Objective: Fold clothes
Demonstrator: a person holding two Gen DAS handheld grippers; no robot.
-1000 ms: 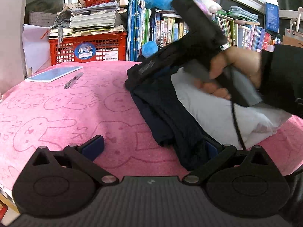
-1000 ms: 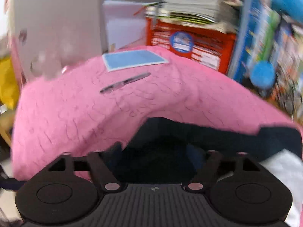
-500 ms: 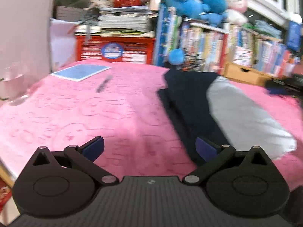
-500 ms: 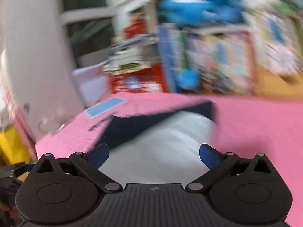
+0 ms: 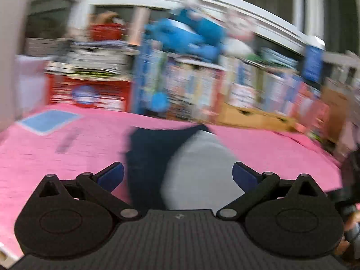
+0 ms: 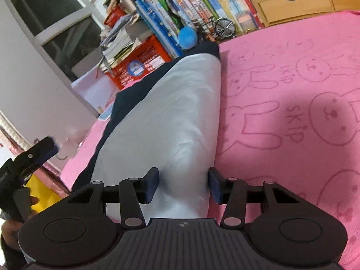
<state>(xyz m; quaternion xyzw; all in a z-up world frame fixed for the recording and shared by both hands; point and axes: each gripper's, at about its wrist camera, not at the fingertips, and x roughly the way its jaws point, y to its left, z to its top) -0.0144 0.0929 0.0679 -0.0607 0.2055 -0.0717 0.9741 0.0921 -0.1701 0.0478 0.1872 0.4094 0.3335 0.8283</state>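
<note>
Surface: pink towel (image 6: 292, 94) printed with rabbits covers the table; books (image 6: 193, 6), a red crate (image 6: 144, 60) and wooden drawers (image 6: 299, 2) fill the top of the right wrist view.
Garment: navy and grey garment (image 6: 171, 117) lies partly folded, running from lower centre to upper centre of the right wrist view; the grey panel is on top and the navy edge shows along its left side. It sits centre frame in the blurred left wrist view (image 5: 180, 157).
Right gripper: right gripper (image 6: 183, 185) has just been closing, the jaws half apart with the near end of the grey panel between them; the pads do not appear to press it yet.
Left gripper: left gripper (image 5: 177, 175) stands wide apart and empty above the towel; it also shows at the lower left of the right wrist view (image 6: 36, 153).
Step in hand (judgement): taking hold of the near end for the next fold.
Advice: bring the pads down until they pinch all layers, not only the grey top. Lift evenly and keep the right edge straight, so the fold lands square on the far end.
</note>
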